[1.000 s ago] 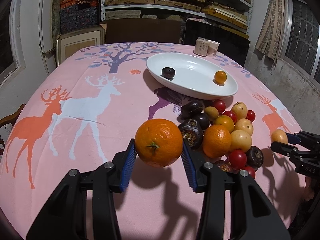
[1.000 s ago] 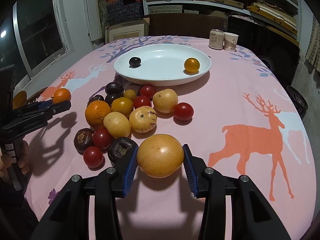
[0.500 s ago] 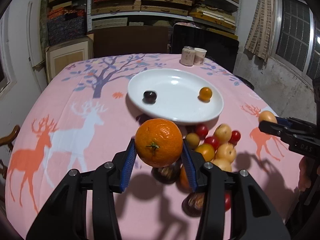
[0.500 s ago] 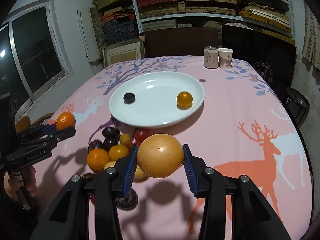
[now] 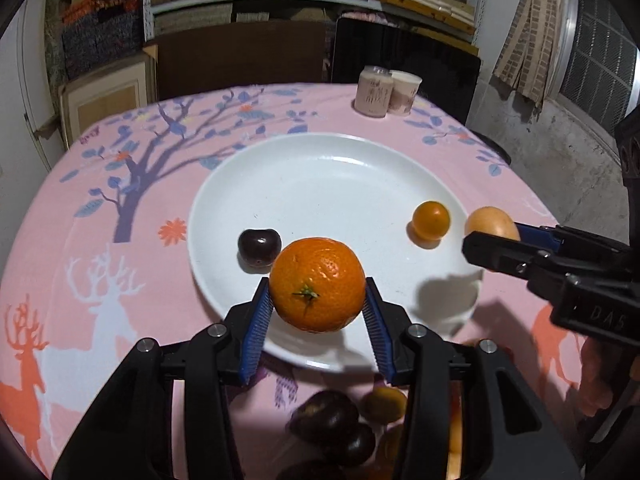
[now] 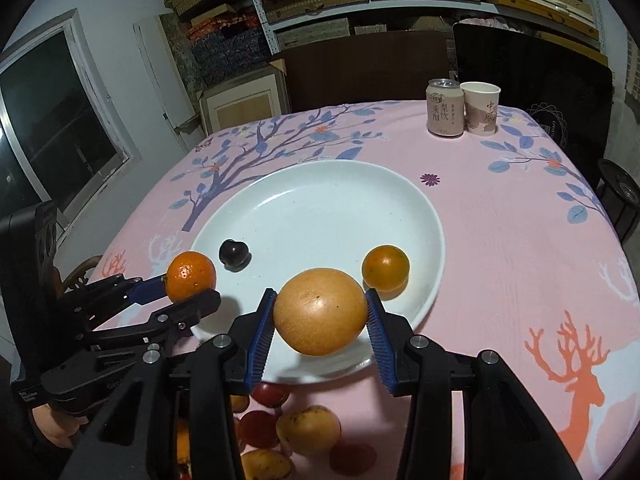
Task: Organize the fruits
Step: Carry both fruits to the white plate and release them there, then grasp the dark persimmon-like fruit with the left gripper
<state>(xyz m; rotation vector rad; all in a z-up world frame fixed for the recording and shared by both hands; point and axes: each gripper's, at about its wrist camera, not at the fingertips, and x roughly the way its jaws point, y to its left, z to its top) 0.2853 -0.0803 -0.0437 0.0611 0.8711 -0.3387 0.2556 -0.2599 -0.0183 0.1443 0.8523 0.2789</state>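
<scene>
Mandarin [image 5: 318, 284] clamped between left gripper [image 5: 318, 312] pads.

Tabletop cloth [image 6: 500, 216]: pink, printed with orange and white deer, purple-blue tree. Plate [image 6: 320, 208]: plain white. Mandarin [image 5: 317, 284]: bright orange. Round fruit [image 6: 320, 311]: yellow-tan. Cherry [image 5: 259, 246]: dark maroon.

The left claw [image 5: 318, 306] is matte black plastic: two angular fingers, each lined with a ribbed blue pad [image 5: 256, 334] and pinned by silver round-headed screws [image 5: 218, 330] behind the pads. The right claw [image 6: 320, 322] is built the same. Seen from the side, its black body bears faint raised lettering.
</scene>
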